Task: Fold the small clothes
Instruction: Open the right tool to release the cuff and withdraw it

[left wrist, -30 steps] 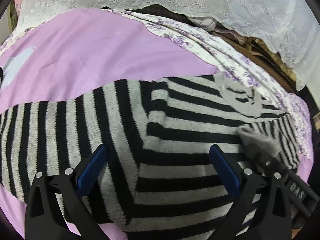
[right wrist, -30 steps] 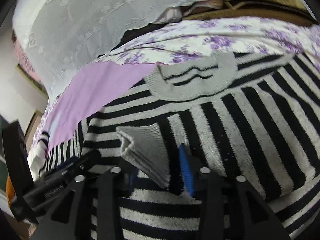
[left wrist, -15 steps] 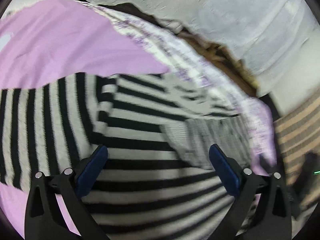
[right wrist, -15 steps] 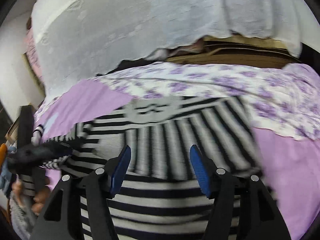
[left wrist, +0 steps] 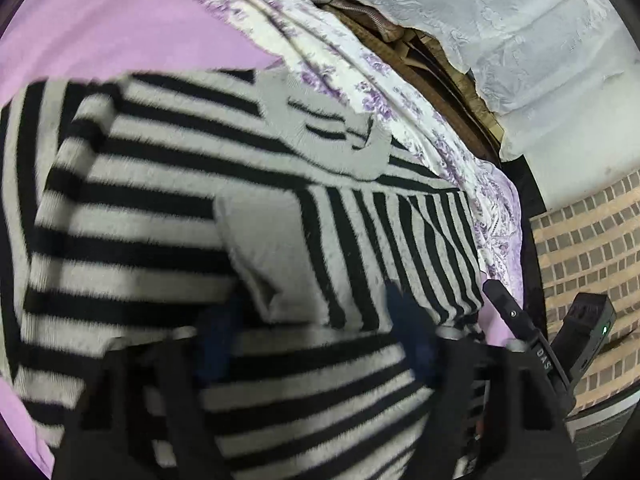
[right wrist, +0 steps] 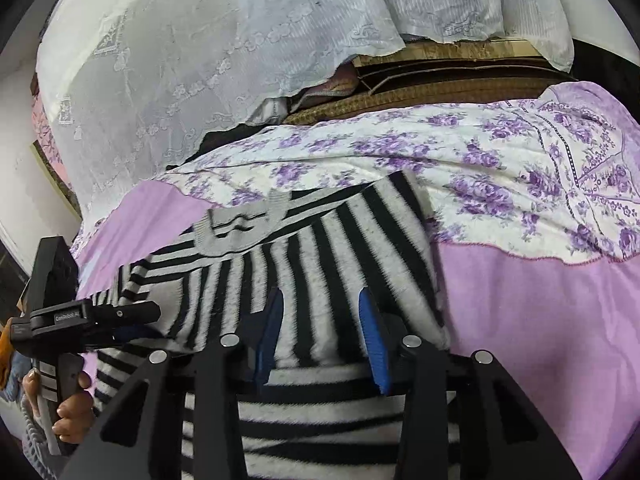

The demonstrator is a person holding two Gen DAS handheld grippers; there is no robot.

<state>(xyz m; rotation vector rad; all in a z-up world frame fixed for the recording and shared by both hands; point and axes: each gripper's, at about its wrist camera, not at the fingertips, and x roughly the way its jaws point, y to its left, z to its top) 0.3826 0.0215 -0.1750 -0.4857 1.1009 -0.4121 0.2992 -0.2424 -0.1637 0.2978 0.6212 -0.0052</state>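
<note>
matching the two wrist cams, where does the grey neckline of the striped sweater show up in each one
Left wrist view: the grey neckline sits above centre, slightly right, just below the floral sheet.
Right wrist view: the grey neckline sits left of centre at mid-height, again against the floral sheet's lower edge.
Shared landmark: the white lace cloth hanging behind the bed, top right in the left view and top left in the right view.

Black-and-grey striped sweater [right wrist: 304, 248] on a lilac sheet [right wrist: 540, 312], beside white cloth with purple flowers [right wrist: 460, 160].
</note>
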